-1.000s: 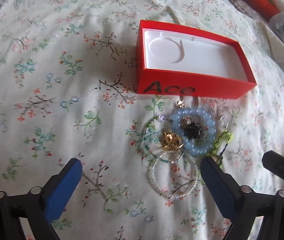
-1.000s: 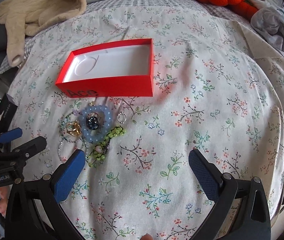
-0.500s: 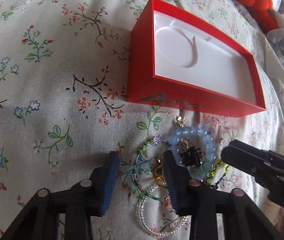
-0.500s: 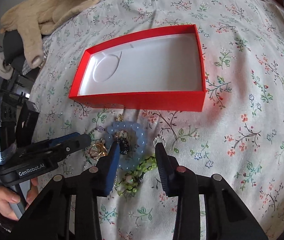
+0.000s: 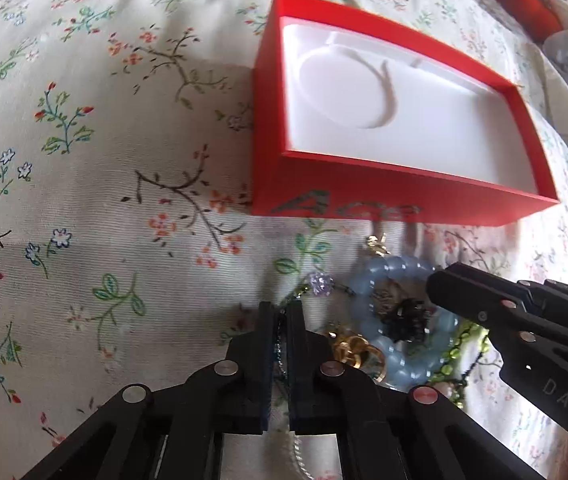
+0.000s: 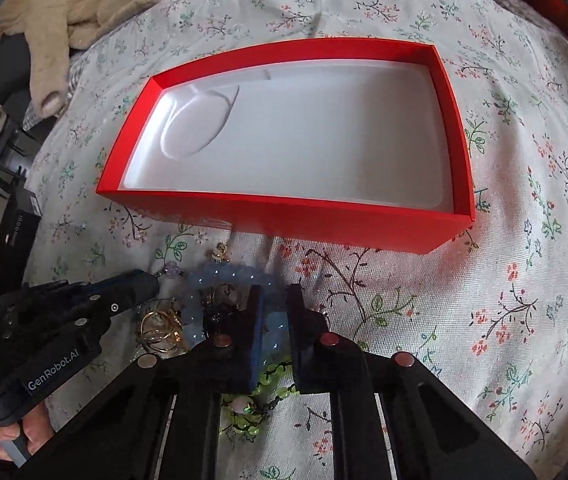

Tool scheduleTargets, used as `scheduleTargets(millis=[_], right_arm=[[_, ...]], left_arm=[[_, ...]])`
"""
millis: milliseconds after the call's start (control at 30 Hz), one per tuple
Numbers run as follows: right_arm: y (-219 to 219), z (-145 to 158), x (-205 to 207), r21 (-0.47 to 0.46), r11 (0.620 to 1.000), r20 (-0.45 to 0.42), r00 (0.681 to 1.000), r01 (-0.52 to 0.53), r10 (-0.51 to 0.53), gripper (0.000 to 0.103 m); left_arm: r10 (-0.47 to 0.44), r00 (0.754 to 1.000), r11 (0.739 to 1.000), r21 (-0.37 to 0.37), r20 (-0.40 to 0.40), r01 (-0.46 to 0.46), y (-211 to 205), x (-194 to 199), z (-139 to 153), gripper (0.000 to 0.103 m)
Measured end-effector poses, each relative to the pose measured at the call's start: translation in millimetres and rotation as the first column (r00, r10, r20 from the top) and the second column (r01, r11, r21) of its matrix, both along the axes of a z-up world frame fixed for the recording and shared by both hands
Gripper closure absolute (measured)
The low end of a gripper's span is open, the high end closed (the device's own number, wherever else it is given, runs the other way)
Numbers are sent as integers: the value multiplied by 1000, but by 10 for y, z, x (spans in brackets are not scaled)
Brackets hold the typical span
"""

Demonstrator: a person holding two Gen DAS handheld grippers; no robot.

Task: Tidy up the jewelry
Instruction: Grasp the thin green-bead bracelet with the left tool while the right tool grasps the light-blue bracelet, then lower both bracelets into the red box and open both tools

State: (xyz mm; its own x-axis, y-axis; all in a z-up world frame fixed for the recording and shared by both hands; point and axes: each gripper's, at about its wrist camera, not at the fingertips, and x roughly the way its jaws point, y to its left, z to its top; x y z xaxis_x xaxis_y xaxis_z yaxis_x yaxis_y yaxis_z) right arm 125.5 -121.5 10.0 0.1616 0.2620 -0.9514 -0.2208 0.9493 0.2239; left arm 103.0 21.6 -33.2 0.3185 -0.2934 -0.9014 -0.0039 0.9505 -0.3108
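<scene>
Left claw (image 5: 279, 316) now pinching green bracelet (image 5: 284, 304).

The red rectangular cardboard box (image 6: 284, 216) looks matt outside, its moulded white plastic liner (image 6: 304, 140) smooth with a faint sheen. The floral-print cotton bedspread (image 5: 83, 240) shows a fine woven rib. The pale blue translucent bead bracelet (image 5: 400, 272) is glossy (glass or plastic, unclear); the gold metal ring (image 6: 159, 330) shines.

Bed with cream floral-print bedspread (image 6: 524, 240). On it: open red cardboard box with white moulded liner (image 6: 284, 212); just in front, tangled heap of beaded bracelets and gold rings (image 5: 396, 328). Beige knitted garment (image 6: 95, 0) at far left edge.
</scene>
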Motion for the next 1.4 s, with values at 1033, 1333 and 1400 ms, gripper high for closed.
scheduleTargets(millis=[1033,1333,1400], right_arm=[[-115,1411,123,-11,994,220,970,110,-105,91],[194,1181,433,-54,996,210,976,72,-59,91],[197,1053,488,-91,993,200,978,78,-58,91]], left_arm=[[25,963,943,-327,268,66,30,274,967,103],[54,968,954,-298,245,22,131,461,754,103],[58,967,965,-263,247,10,135,483,736,103]])
